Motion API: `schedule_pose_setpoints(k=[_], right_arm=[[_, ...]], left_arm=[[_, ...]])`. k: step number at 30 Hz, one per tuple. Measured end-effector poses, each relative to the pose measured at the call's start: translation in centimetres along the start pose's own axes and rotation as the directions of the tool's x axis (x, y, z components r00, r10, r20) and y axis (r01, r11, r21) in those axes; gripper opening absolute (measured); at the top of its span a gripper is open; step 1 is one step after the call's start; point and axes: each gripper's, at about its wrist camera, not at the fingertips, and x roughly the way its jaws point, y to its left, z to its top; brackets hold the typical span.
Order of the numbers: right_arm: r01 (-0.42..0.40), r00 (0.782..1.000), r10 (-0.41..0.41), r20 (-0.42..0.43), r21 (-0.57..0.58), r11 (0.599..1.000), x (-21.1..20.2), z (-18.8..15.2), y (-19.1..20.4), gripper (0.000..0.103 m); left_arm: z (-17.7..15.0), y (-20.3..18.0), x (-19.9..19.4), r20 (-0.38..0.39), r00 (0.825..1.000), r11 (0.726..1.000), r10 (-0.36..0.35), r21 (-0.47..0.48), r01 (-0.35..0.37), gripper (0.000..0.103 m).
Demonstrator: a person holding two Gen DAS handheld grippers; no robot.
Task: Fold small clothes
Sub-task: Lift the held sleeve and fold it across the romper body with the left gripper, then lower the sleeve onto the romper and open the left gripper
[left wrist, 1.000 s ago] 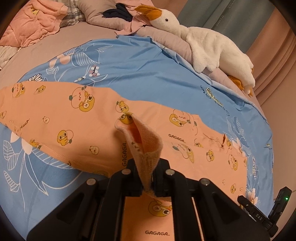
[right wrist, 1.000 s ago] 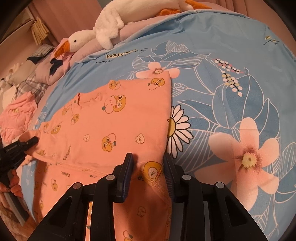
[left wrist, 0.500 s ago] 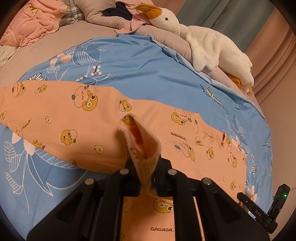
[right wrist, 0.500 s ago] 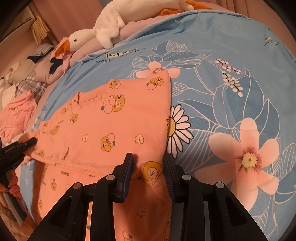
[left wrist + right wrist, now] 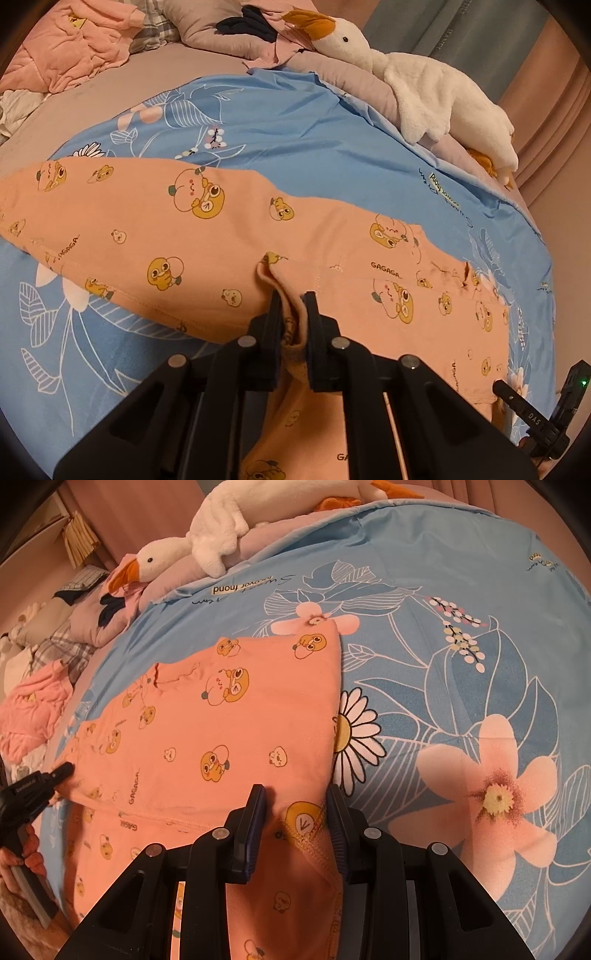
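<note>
An orange garment printed with cartoon ducks lies spread on the blue flowered bedcover. My left gripper has a ribbed fold of that garment between its fingers, and its jaws are closing on the cloth. In the right wrist view the same garment lies folded over itself. My right gripper stands over its near corner with the jaws apart. A stitched hem runs between them, and neither pad visibly presses on it. The left gripper's tip touches the garment's far left edge.
A white plush goose lies on a mauve quilt at the bed's far edge. Pink clothes and a checked pillow are heaped at the far left. A hand grips the left tool's handle. Curtains hang behind the bed.
The ribbed flap that stood tall above my left fingers now sits low between them, and the left view has drawn closer to the garment. The right gripper has not moved.
</note>
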Motion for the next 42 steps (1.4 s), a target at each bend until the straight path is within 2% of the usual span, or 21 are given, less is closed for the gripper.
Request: schedule_pose_setpoints(k=[17,42], right_arm=[[0.011,1.000,-0.011,-0.001,-0.012,1.000,0.1,0.0,0.1,0.035],[0.022,1.000,-0.022,-0.001,-0.020,1.000,0.3,0.0,0.2,0.035]], left_arm=[[-0.6,0.7,1.7,-0.050,0.997,0.998,0.062,0.025,-0.061,0.013],[-0.9,1.6,2.5,-0.070,0.997,0.999,0.033,-0.018,-0.034,0.015]])
